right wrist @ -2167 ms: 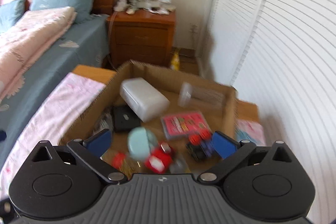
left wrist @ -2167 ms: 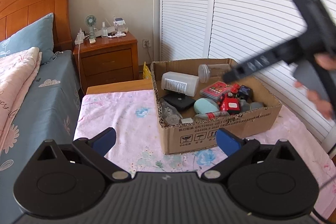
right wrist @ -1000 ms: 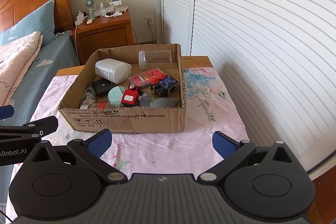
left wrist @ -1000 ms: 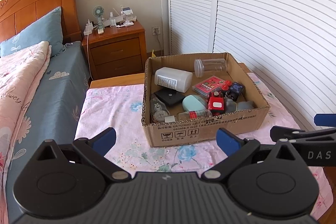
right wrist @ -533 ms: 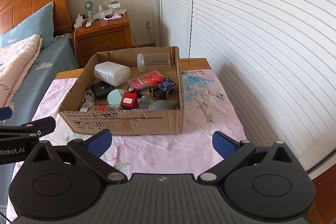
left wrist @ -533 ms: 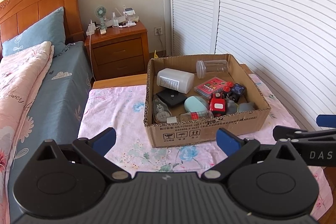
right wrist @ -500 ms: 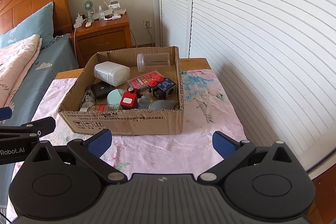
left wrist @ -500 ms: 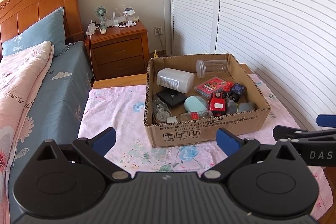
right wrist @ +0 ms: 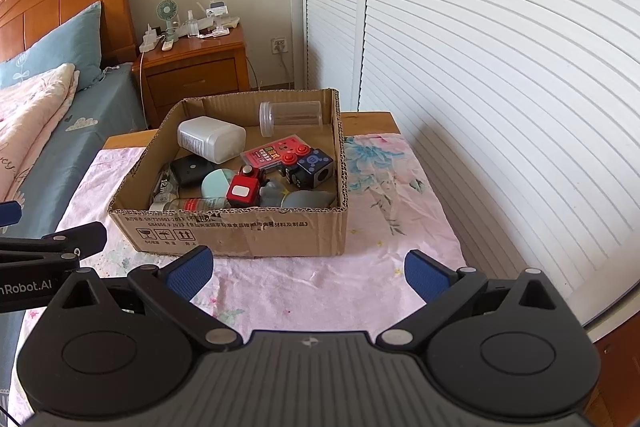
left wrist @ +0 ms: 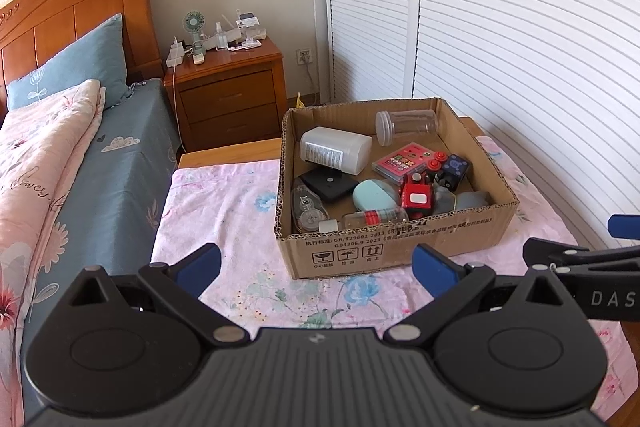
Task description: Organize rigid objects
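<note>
From the left wrist view, the left gripper (left wrist: 316, 265) hangs with its blue-padded jaws spread apart and empty, short of the brown open-topped cardboard box (left wrist: 400, 247) on the pink floral tablecloth (left wrist: 224, 199). Inside lie a white plastic bottle (left wrist: 335, 149), a clear lidded jar (left wrist: 407, 122) and a red toy car (left wrist: 417, 197). From the right wrist view, the right gripper (right wrist: 310, 271) is likewise wide apart, holding nothing, just before the box's near wall.

Both pictures are bright and sharp, with no motion blur. Daylight falls softly on the cardboard box (left wrist: 400, 247), and its inside near wall is in shadow. Around the box, the slatted doors (right wrist: 500, 67) curve strongly from fisheye distortion; corners are dark.
</note>
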